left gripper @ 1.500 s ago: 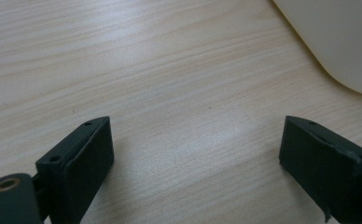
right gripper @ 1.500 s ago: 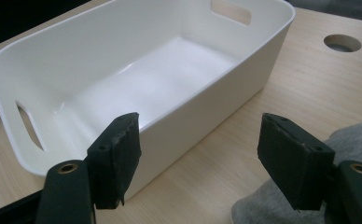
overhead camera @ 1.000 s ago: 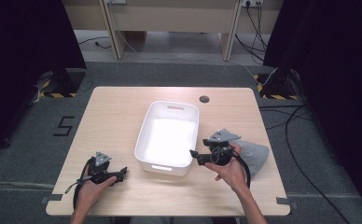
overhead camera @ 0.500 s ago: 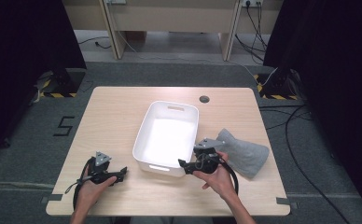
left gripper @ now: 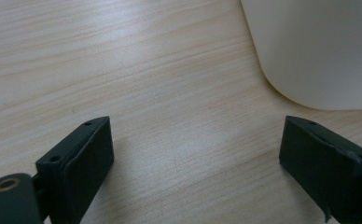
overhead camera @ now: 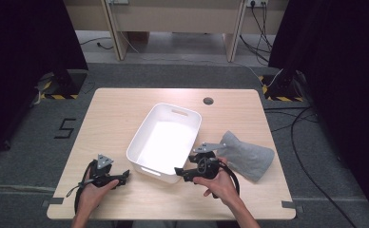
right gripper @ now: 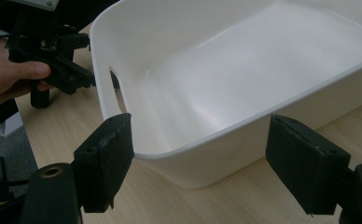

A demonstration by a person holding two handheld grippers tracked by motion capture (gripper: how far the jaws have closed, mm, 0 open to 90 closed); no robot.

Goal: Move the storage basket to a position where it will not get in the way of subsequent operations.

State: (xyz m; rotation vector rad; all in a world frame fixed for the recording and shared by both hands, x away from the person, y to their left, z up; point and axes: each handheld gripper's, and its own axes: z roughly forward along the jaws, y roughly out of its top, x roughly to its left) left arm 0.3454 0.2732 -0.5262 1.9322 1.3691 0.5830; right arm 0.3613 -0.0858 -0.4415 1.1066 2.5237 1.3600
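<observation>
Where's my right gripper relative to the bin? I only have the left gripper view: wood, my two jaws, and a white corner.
Observer: The right gripper sits at the near right corner of the white bin, jaws wide open, with nothing pressed between them.
Operator: Anything inside the bin?
Observer: No, the right gripper view looks straight into it, and the bottom is bare.
Operator: So what's there to load?
Observer: A grey cloth lies on the table right of the bin, just behind the right hand.
Operator: And my left gripper?
Observer: From above, the left gripper rests open on the table, short of the bin's near left corner.
</observation>
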